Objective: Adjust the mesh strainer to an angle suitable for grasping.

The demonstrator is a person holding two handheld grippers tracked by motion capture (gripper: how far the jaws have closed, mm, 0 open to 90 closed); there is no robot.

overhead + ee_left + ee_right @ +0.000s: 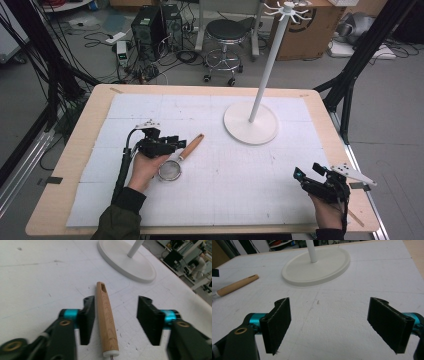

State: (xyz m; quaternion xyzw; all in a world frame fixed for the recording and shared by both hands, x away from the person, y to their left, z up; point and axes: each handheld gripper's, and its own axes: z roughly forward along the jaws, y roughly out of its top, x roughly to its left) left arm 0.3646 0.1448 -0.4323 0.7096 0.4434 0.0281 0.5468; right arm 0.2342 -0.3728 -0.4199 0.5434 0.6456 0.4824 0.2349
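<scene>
Strainer (170, 170) bowl partly hidden, left hand-held gripper (172, 145) above handle

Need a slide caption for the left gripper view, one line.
Left gripper open over the strainer's wooden handle, handle close beside one jaw, white stand base beyond on the white mat.

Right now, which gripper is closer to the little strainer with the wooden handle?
Left. The left gripper is right over the strainer, open jaws either side of its wooden handle. The right gripper sits open far across the table.
</scene>
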